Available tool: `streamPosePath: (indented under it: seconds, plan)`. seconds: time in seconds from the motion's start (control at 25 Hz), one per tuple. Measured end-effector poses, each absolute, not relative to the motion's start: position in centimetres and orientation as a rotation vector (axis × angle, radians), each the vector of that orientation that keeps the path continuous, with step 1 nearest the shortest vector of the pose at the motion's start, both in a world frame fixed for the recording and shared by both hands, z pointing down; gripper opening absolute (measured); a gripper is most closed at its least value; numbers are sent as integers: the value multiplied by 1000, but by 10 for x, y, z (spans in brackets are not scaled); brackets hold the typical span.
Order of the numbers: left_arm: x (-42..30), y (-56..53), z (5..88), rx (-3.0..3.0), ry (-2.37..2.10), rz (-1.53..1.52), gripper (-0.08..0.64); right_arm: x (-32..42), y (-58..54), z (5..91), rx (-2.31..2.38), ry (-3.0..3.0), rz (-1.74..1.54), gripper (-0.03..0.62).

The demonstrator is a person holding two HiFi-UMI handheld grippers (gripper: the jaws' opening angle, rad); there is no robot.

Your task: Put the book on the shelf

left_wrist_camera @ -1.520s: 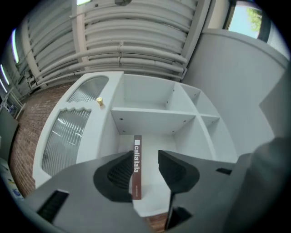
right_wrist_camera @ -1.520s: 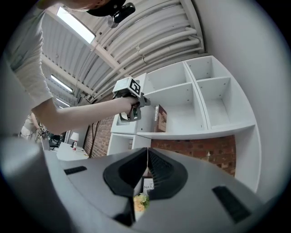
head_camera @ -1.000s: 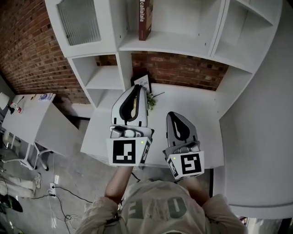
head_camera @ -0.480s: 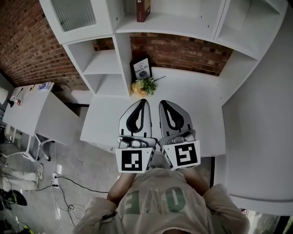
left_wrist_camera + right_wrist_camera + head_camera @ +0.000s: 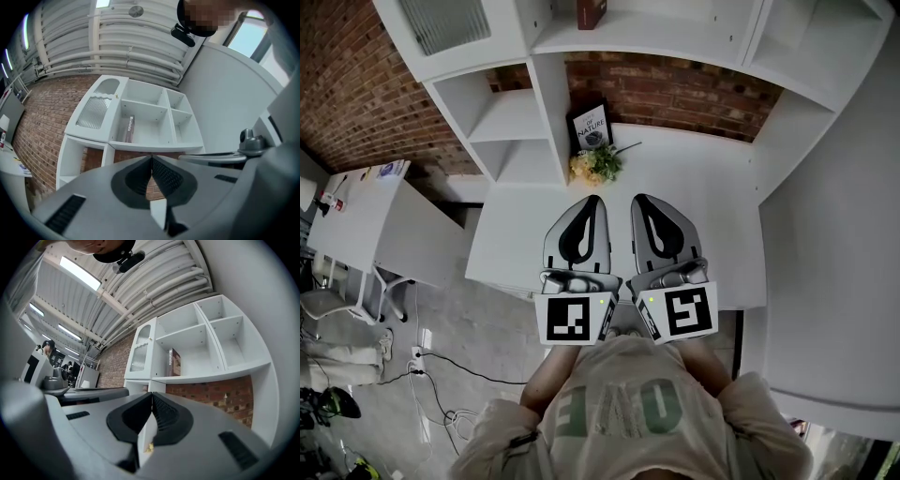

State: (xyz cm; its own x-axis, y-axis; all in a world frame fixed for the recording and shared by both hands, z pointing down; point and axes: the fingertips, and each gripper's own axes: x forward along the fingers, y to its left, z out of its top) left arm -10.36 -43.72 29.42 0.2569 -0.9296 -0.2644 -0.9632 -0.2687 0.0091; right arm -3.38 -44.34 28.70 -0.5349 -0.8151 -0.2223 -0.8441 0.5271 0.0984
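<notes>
A dark red book [image 5: 592,11] stands upright in the middle compartment of the white shelf unit [image 5: 656,33]. It also shows in the left gripper view as the book [image 5: 128,130] and in the right gripper view as the book [image 5: 174,362]. My left gripper [image 5: 593,201] and right gripper [image 5: 638,200] hang side by side over the white desk [image 5: 712,216], low and well short of the shelf. Both point up at the shelving with their jaws shut and nothing between them. The left gripper [image 5: 151,161] and right gripper [image 5: 152,399] show pads pressed together.
A second book with a dark cover [image 5: 592,128] leans against the brick wall on the desk. A small bunch of flowers [image 5: 596,166] lies in front of it. Open cubbies [image 5: 502,122] sit at the left. A white table [image 5: 366,220] stands at the far left.
My left gripper has drawn back from beside the flowers and now sits level with the right one. The two grippers have come close together, and the shelf book has slid toward the top edge.
</notes>
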Motion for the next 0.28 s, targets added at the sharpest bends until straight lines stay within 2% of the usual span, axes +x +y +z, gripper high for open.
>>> streamPosePath:
  seconds: [0.28]
  plan:
    - [-102,-435,295,-2374,1799,347,14,-34,-439,290,-1424,2617,285,15]
